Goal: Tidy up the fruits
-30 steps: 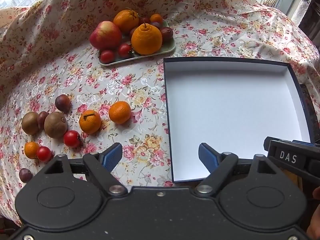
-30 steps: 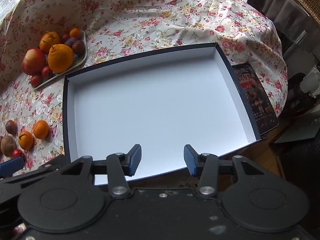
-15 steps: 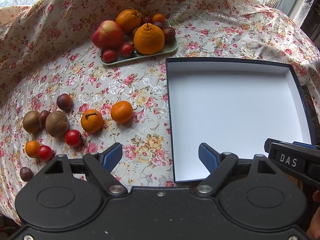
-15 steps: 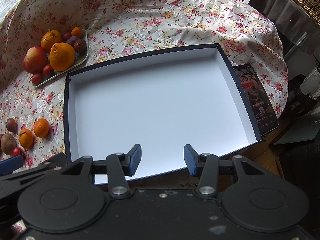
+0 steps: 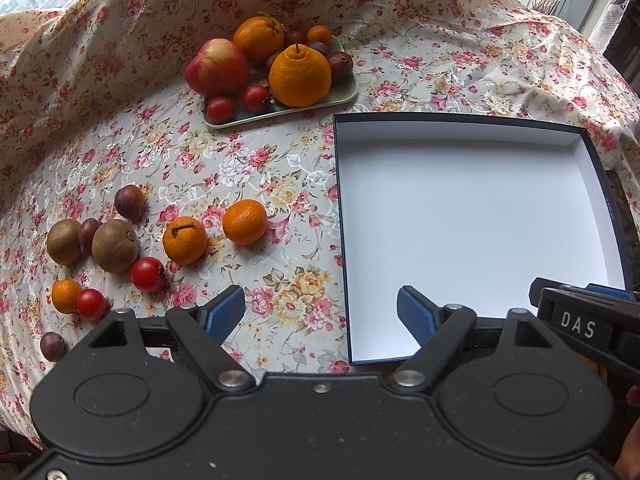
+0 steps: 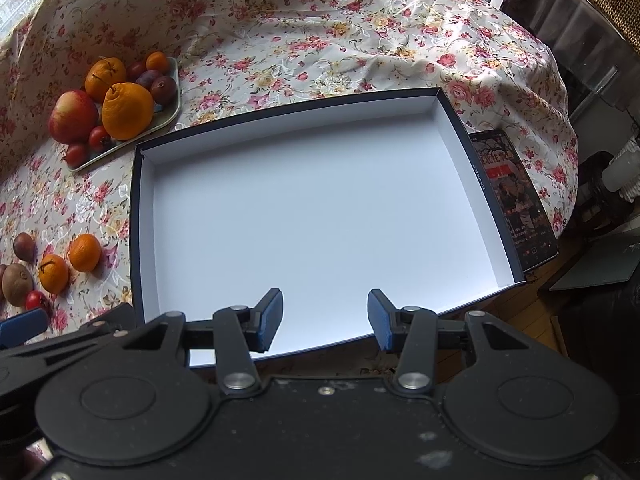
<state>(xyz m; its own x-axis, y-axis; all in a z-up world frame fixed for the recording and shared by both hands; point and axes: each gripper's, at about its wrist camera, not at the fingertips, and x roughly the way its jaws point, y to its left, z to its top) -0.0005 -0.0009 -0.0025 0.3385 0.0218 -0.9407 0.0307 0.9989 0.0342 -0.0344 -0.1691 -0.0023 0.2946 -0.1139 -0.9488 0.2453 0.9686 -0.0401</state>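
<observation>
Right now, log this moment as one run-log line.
left hand-held gripper: open, empty | right hand-held gripper: open, empty | box: no fruit inside | loose fruit: on tablecloth | plate: piled with fruit

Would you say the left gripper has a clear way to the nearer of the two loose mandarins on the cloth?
Probably yes. The left gripper is open and holds nothing, and only bare floral cloth lies between it and the mandarin. A cherry tomato sits close beside it, so a slightly angled approach seems wise.
</observation>
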